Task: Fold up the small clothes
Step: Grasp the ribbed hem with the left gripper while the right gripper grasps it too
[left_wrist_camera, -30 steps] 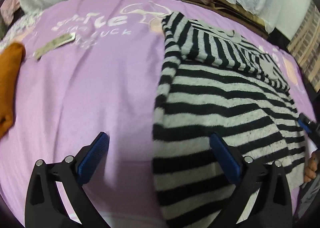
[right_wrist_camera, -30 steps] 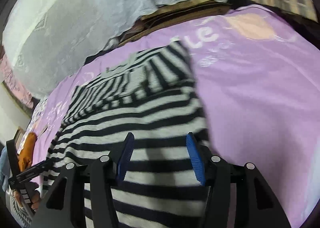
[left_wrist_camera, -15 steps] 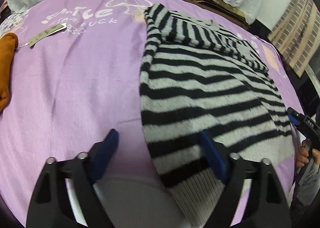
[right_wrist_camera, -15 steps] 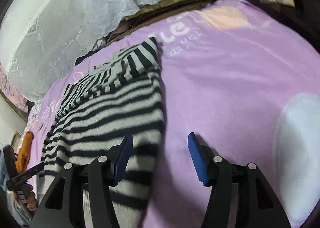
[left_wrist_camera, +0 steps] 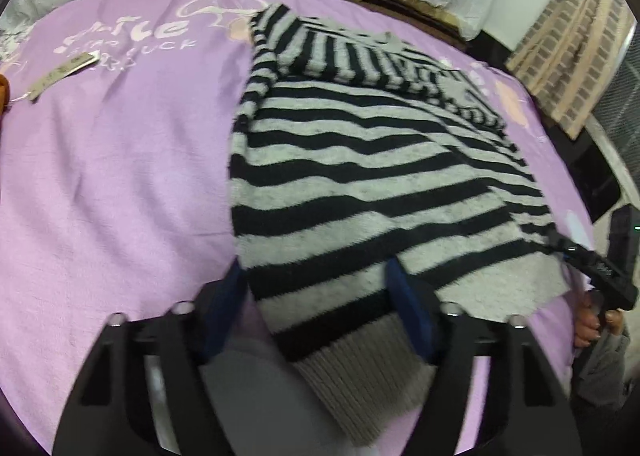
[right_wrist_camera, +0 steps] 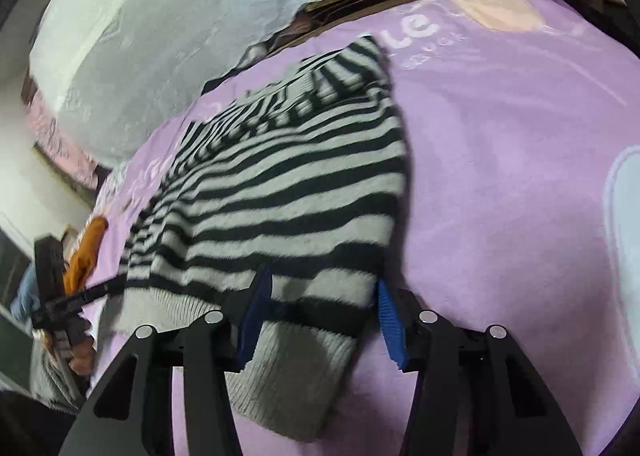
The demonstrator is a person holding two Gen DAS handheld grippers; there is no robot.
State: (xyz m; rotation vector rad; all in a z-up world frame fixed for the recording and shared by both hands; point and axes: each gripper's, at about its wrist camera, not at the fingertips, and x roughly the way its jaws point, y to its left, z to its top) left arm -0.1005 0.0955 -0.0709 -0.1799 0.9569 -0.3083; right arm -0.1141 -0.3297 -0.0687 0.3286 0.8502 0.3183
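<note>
Now both grippers are at the hem of the striped sweater [left_wrist_camera: 360, 176], one at each near corner.

The black-and-grey sweater lies flat on the purple blanket [left_wrist_camera: 120, 176], sleeves folded across its far end. The left gripper [left_wrist_camera: 316, 312] straddles the left corner of the ribbed hem, jaws closing, blue pads not yet pressing the knit. The right gripper [right_wrist_camera: 320, 316] frames the right corner the same way, jaws closing with the hem between them, a gap beside the outer pad. Further off, an orange garment [right_wrist_camera: 86, 252] and a paper tag [left_wrist_camera: 60, 74] lie well apart from the sweater.
</note>
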